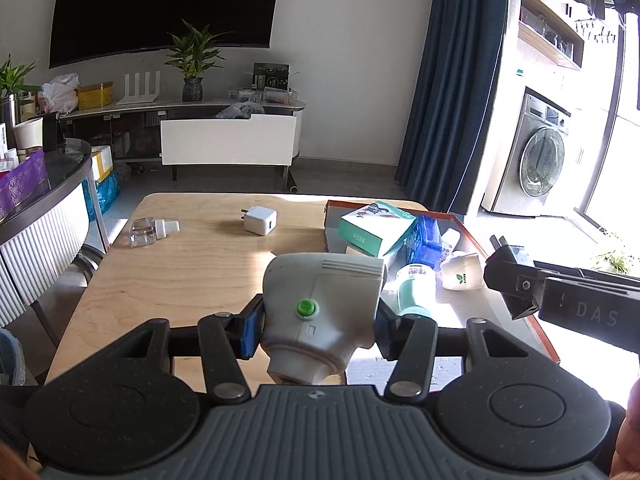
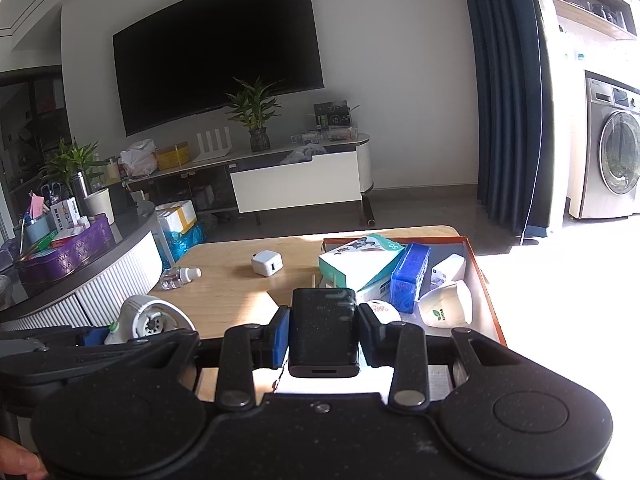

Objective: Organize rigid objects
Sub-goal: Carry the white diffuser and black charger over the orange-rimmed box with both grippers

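Left gripper [image 1: 318, 326] clamping white device [image 1: 322, 312], base hidden, possibly a trimmer

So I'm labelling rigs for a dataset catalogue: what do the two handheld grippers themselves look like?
Both look alike: black speckled bodies with two round discs, angled link arms on silver pivots, and jaws lined with blue pads. The left gripper has a grey ribbed panel at its base. The right gripper has a black base; seen from the left wrist view, its side bears pale letters "DAS". No cables or sleeves show.
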Tool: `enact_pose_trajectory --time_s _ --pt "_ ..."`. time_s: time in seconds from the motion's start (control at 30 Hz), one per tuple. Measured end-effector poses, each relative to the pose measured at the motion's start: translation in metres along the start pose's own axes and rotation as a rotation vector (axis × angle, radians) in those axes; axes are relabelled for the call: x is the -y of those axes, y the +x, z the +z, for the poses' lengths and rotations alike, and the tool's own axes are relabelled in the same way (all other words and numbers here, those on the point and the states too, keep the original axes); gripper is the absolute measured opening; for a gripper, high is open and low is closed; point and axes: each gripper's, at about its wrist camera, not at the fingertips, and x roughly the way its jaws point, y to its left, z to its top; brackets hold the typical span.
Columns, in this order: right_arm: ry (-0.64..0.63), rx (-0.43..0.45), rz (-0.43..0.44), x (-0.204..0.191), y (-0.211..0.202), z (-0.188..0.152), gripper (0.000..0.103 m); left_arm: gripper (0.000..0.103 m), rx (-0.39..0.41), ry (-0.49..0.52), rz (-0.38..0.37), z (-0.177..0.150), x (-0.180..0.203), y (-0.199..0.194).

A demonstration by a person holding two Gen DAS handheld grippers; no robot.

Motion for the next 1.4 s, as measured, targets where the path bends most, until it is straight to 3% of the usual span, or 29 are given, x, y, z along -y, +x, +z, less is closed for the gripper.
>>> enact_pose_trajectory --time_s 1.4 --pt "0.096 0.008 -0.132 0.068 0.000 -0.001 0.043 0.054 -0.041 0.118 -0.132 0.003 0.069 0.043"
